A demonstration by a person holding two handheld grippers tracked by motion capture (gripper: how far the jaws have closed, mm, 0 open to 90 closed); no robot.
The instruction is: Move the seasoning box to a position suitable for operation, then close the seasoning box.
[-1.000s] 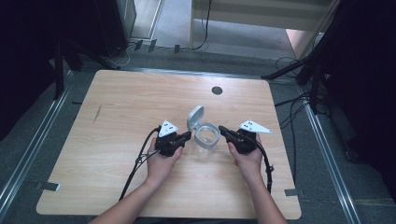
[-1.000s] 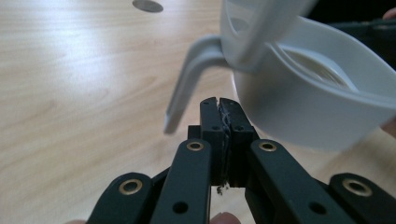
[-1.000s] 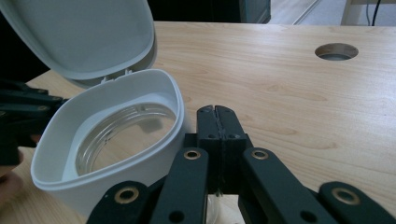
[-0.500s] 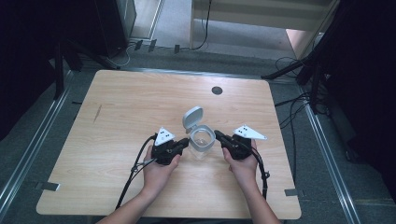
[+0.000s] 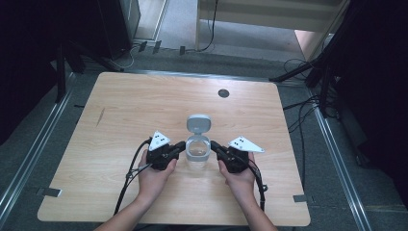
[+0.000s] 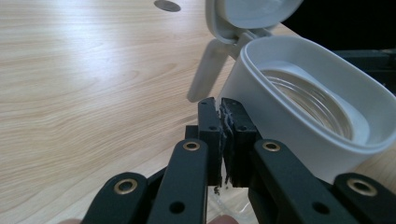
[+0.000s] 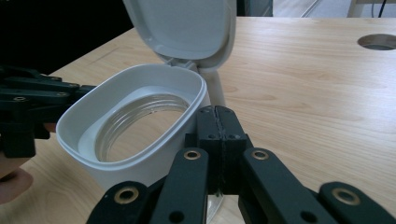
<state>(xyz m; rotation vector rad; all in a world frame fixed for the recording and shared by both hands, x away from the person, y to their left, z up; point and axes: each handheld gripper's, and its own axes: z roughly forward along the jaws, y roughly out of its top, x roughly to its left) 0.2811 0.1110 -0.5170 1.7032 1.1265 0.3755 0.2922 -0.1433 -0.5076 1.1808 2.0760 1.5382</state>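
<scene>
Wooden counter carries a clear jar, its white lid flipped up; left tongs and right tongs flank it, both pressed together, the jar's base hidden.

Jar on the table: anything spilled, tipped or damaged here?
Nothing stands out. The jar stands upright between the left gripper and the right gripper, its lid flipped open at the back. It looks empty, and the table shows no spill.

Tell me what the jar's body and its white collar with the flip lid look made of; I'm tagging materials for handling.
Jar body: clear, glossy, with moulded screw threads inside the mouth; glass or hard clear plastic, the look leaves it open. White collar and flip lid: opaque, smooth, satin; thin moulded walls and a hinge suggest plastic.
</scene>
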